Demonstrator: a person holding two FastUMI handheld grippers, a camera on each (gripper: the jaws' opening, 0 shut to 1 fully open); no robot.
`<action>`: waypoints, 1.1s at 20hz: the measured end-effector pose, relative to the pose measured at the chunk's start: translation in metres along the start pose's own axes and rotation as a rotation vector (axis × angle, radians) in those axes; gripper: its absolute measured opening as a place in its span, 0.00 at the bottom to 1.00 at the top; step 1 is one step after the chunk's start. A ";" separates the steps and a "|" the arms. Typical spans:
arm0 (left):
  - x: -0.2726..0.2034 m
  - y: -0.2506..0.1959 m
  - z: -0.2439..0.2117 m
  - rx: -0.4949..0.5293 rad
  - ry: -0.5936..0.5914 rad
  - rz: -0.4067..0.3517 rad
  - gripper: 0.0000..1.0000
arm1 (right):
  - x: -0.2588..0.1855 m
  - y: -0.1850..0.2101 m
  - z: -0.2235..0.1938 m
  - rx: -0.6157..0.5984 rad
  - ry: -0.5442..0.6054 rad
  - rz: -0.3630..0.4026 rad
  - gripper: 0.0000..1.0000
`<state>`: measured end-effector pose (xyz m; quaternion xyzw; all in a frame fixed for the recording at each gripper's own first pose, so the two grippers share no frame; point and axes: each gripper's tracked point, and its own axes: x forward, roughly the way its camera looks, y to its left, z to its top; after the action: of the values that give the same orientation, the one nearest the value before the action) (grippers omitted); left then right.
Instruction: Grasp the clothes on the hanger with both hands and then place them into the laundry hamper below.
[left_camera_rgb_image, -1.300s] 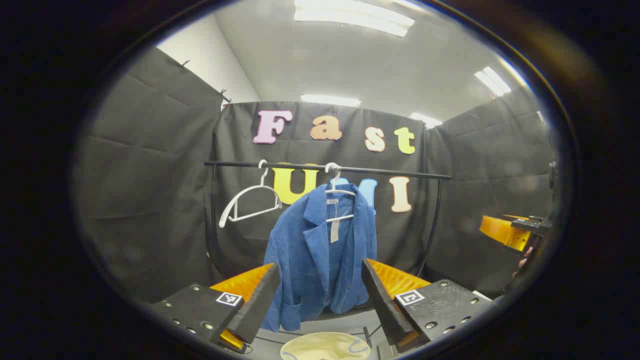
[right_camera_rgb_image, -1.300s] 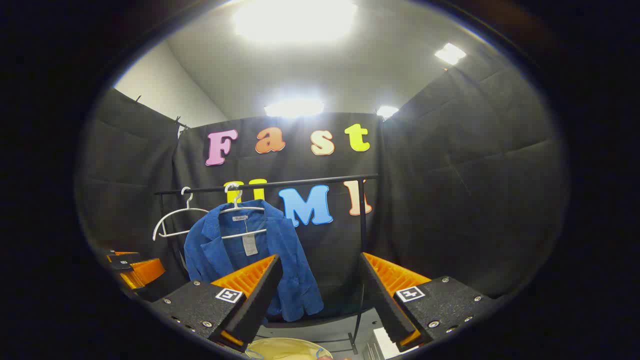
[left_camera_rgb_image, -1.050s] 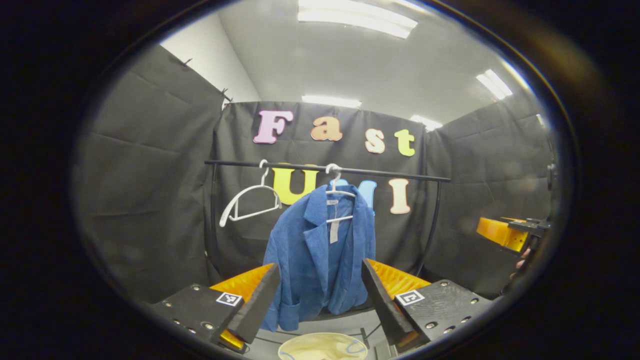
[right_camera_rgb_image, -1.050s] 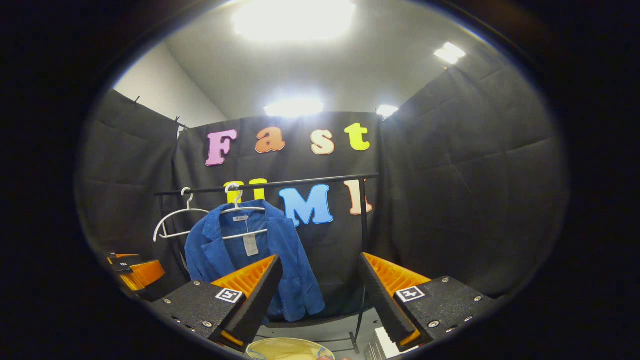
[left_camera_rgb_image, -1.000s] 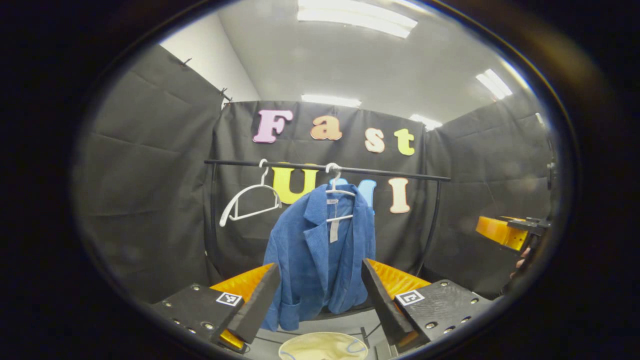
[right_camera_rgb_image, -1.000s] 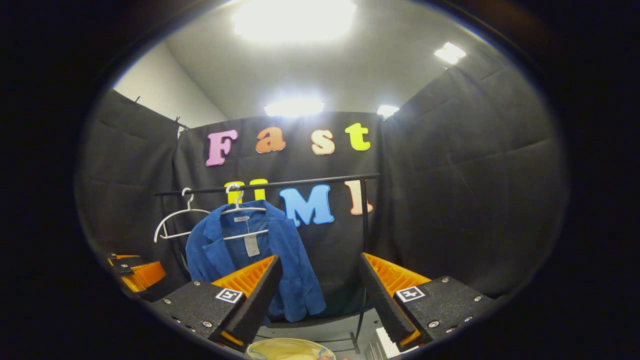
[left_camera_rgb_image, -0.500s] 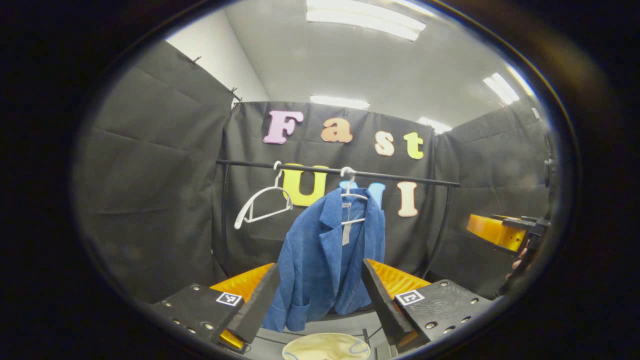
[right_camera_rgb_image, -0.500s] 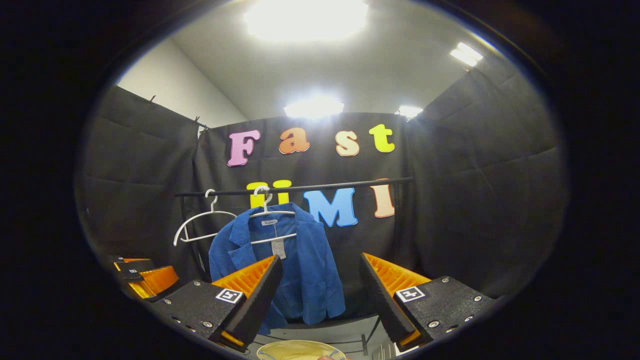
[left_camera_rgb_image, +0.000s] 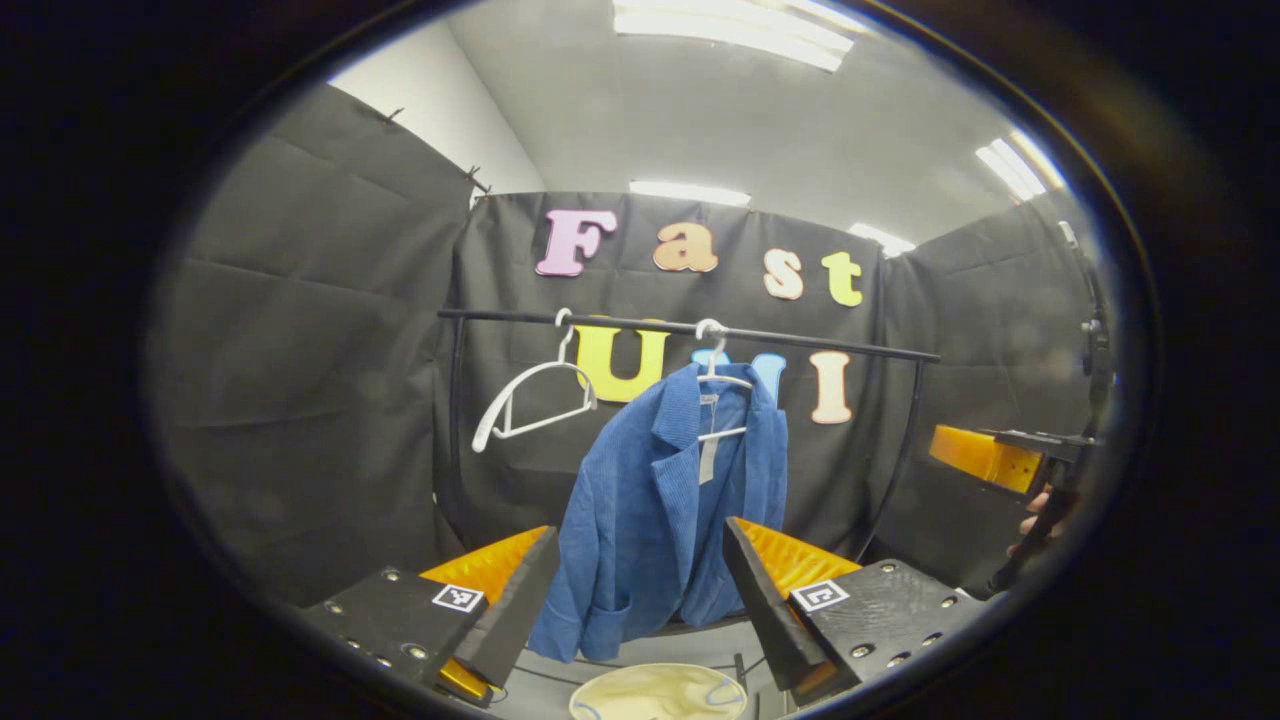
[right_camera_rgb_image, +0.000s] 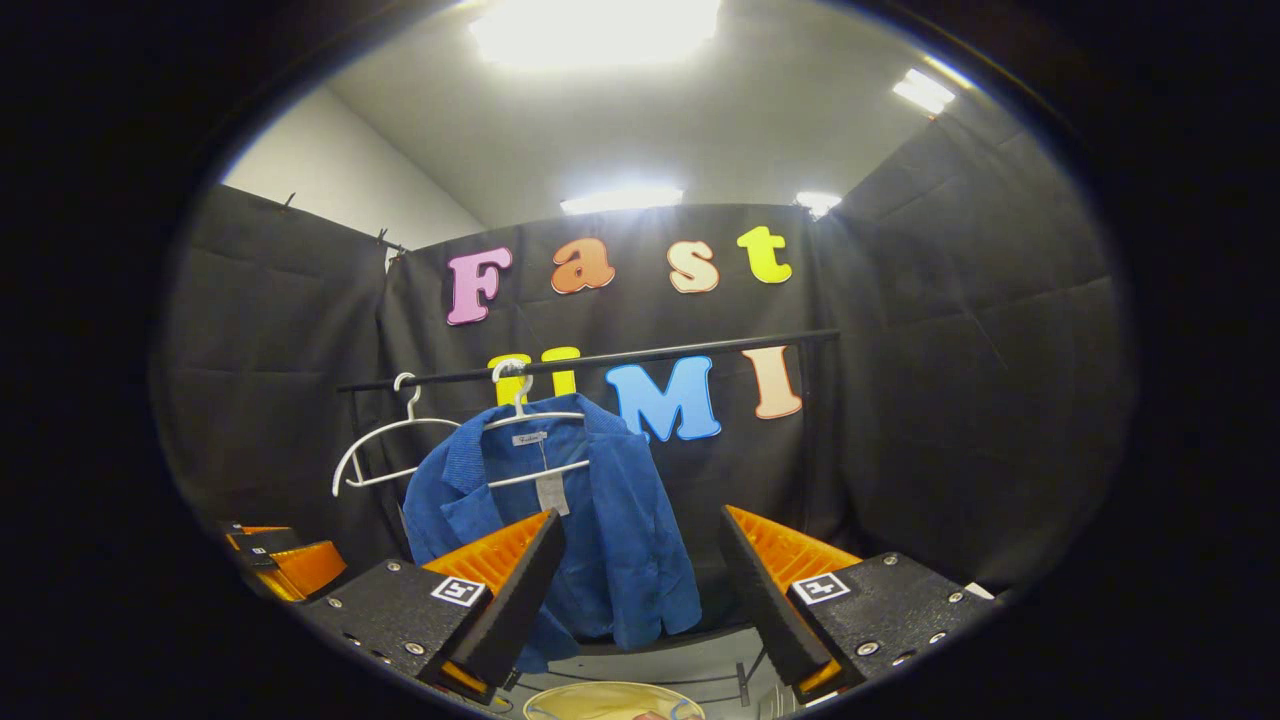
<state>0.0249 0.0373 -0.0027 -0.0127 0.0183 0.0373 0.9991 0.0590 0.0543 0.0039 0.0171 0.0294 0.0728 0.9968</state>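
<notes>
Jacket: blue jacket (left_camera_rgb_image: 655, 510) hangs open-fronted on a white hanger (left_camera_rgb_image: 722, 385), its collar at the hanger's shoulders, a pale tag showing inside the neck. In the right gripper view the blue jacket (right_camera_rgb_image: 590, 530) hangs at left of centre on the white hanger (right_camera_rgb_image: 535, 420). No finger touches the cloth.
Rail: black rail (left_camera_rgb_image: 820, 343) runs across the booth in front of the back wall; the jacket's hanger hooks over it near the middle.
Spare hanger: second white hanger (left_camera_rgb_image: 535, 400) hangs bare on the same rail, just beside the jacket on its left, tilted.
Hamper: laundry hamper (left_camera_rgb_image: 655, 693) shows as a pale round rim at the bottom edge, below the jacket's hem. In the right gripper view the laundry hamper (right_camera_rgb_image: 600, 700) also lies at the bottom edge, between the fingers.
Left gripper: left gripper (left_camera_rgb_image: 640, 590) stands wide apart, holding nothing; the jacket's lower half appears in the gap between its fingers, farther off. In the right gripper view the left gripper (right_camera_rgb_image: 285, 565) is seen at the lower left, below the spare hanger.
Right gripper: right gripper (right_camera_rgb_image: 640, 590) is spread wide and empty; the jacket's right side shows behind its left finger. In the left gripper view the right gripper (left_camera_rgb_image: 985, 457) sits at the far right, well apart from the jacket, with a hand (left_camera_rgb_image: 1035, 515) gripping its handle below.
Contact: neither gripper touches jacket, hanger or rail.
</notes>
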 end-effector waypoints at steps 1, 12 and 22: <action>0.006 -0.004 0.000 0.003 0.001 0.005 0.94 | 0.008 -0.001 0.001 0.009 -0.003 0.010 0.95; 0.097 -0.028 -0.008 -0.046 0.029 0.135 0.94 | 0.133 -0.005 -0.030 0.087 0.069 0.151 0.95; 0.175 -0.041 -0.020 -0.056 0.050 0.241 0.96 | 0.236 0.020 -0.071 0.087 0.151 0.286 0.95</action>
<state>0.2022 0.0091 -0.0279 -0.0391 0.0434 0.1571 0.9859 0.2847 0.1106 -0.0798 0.0585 0.1048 0.2138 0.9695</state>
